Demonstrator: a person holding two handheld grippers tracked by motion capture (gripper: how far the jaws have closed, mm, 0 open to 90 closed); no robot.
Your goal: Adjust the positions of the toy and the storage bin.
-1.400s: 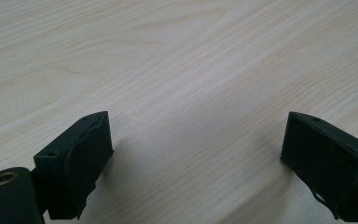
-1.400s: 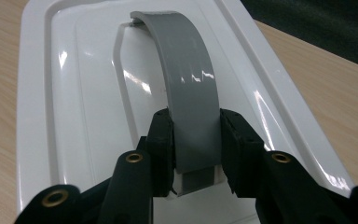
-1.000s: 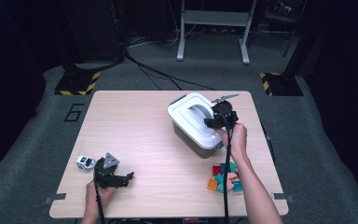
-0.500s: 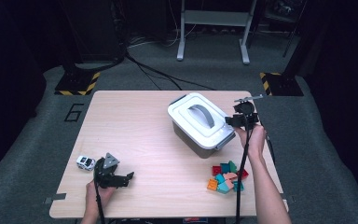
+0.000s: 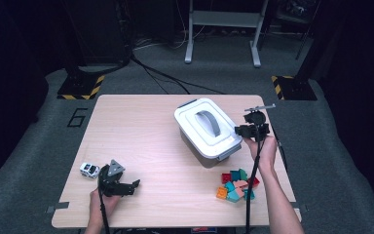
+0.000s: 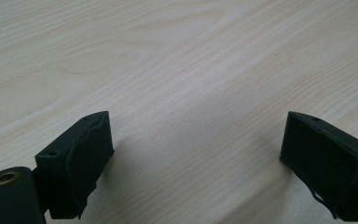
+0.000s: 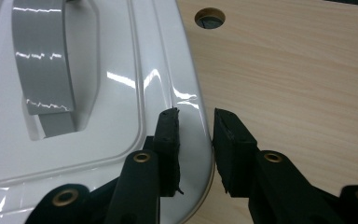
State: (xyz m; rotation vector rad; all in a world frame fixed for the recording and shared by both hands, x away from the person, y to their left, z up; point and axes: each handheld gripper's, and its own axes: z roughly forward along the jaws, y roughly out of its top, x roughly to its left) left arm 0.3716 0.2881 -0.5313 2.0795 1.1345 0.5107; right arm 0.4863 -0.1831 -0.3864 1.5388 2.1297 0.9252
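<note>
White plastic, glossy, with a grey handle (image 5: pixel 208 123) on its lid: the box (image 5: pixel 207 132) sits right of the tabletop's (image 5: pixel 141 131) centre. One right claw (image 7: pixel 196 135) has just been closing and is clenched on the lid's rim. One left claw (image 6: pixel 196 154) rests released over bare wood. Nearby: one toy car (image 5: pixel 89 169) and a heap of coloured blocks (image 5: pixel 237 185).

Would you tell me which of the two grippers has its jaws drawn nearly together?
The right gripper, beside the white box: its jaws have just been closing over the lid's rim. The left gripper, near the toy car, stands wide open over bare table.
</note>
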